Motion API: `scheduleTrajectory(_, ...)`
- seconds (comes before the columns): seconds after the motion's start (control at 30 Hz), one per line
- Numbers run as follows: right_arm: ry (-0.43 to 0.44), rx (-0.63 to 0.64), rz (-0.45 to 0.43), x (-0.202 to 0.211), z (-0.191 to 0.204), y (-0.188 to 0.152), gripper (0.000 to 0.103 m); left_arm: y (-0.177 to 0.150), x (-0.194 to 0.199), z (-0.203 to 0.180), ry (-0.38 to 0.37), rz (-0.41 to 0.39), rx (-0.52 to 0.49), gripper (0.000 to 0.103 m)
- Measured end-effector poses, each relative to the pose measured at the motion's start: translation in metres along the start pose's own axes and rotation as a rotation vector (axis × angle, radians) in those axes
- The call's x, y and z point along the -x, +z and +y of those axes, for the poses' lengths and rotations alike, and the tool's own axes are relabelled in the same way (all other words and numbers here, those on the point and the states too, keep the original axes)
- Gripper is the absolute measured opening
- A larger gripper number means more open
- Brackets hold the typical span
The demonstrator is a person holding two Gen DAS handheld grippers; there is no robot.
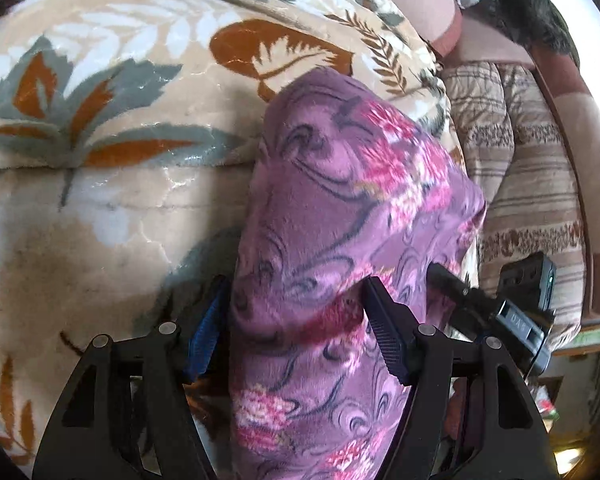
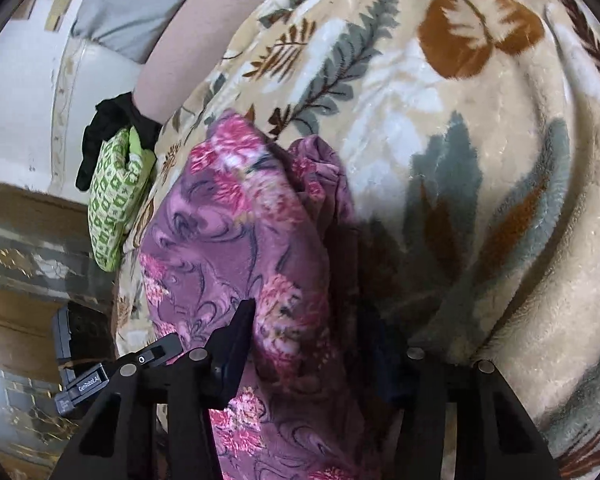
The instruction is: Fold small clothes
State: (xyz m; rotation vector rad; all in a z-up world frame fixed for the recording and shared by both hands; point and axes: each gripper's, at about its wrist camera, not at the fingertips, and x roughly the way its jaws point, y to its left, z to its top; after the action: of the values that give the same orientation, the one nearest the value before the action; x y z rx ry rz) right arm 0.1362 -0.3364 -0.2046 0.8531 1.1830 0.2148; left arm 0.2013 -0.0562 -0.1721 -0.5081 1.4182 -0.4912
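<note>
A purple fleece garment with pink flowers (image 1: 340, 208) hangs in a thick fold over a beige leaf-print blanket (image 1: 120, 120). My left gripper (image 1: 296, 312) has its jaws on either side of the garment's bunched lower part and is shut on it. In the right wrist view the same garment (image 2: 236, 248) runs between the jaws of my right gripper (image 2: 312, 340), which is shut on it; the right finger is in dark shadow. The blanket (image 2: 480, 160) fills the right side there. The other gripper's body shows at the right edge of the left wrist view (image 1: 520, 312).
A striped quilt (image 1: 520, 184) lies to the right of the blanket. A green patterned cloth (image 2: 116, 200) and a black cloth (image 2: 108, 128) lie at the blanket's left edge. A white wall and wooden furniture (image 2: 20, 220) stand beyond.
</note>
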Motion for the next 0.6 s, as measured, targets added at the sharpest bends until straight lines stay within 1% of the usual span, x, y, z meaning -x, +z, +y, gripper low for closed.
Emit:
scheduleTrajectory(0.03,-0.006,0.013,0.008,-0.001,0.001,0.001,0.05,0.001,-0.001,0.0,0.0,-0.004,0.006,0.065)
scheduleTrajectory(0.07,-0.013,0.03,0.018,-0.002,0.004,0.0,0.05,0.001,0.0,-0.001,0.004,-0.008,0.004,0.055)
scheduleTrajectory(0.1,-0.016,0.042,0.028,-0.005,0.006,0.0,0.038,0.0,0.002,-0.003,0.004,-0.007,-0.004,0.049)
scheduleTrajectory(0.13,-0.001,0.043,0.044,-0.007,0.007,0.0,0.025,-0.002,0.005,-0.006,0.002,-0.013,-0.016,0.037)
scheduleTrajectory(0.17,0.002,0.049,0.041,-0.006,0.01,-0.002,0.023,-0.005,0.013,-0.011,-0.001,-0.031,-0.038,0.028)
scheduleTrajectory(0.2,0.003,0.055,0.028,-0.003,0.012,-0.002,0.021,-0.007,0.019,-0.013,-0.008,-0.041,-0.056,0.027)
scheduleTrajectory(0.27,0.034,0.052,0.004,0.004,0.017,-0.005,0.02,-0.011,0.035,-0.016,-0.03,-0.061,-0.073,0.025)
scheduleTrajectory(0.33,0.077,0.055,-0.019,0.009,0.03,-0.007,0.019,-0.013,0.055,-0.015,-0.057,-0.082,-0.071,0.024)
scheduleTrajectory(0.4,0.108,0.083,-0.034,0.01,0.049,-0.007,0.019,-0.01,0.079,-0.009,-0.072,-0.124,-0.076,0.024)
scheduleTrajectory(0.5,0.146,0.118,-0.028,0.001,0.08,0.004,0.019,0.011,0.11,0.004,-0.083,-0.17,-0.056,0.024)
scheduleTrajectory(0.6,0.17,0.142,-0.016,-0.02,0.109,0.024,0.019,0.04,0.127,0.018,-0.081,-0.192,-0.038,0.024)
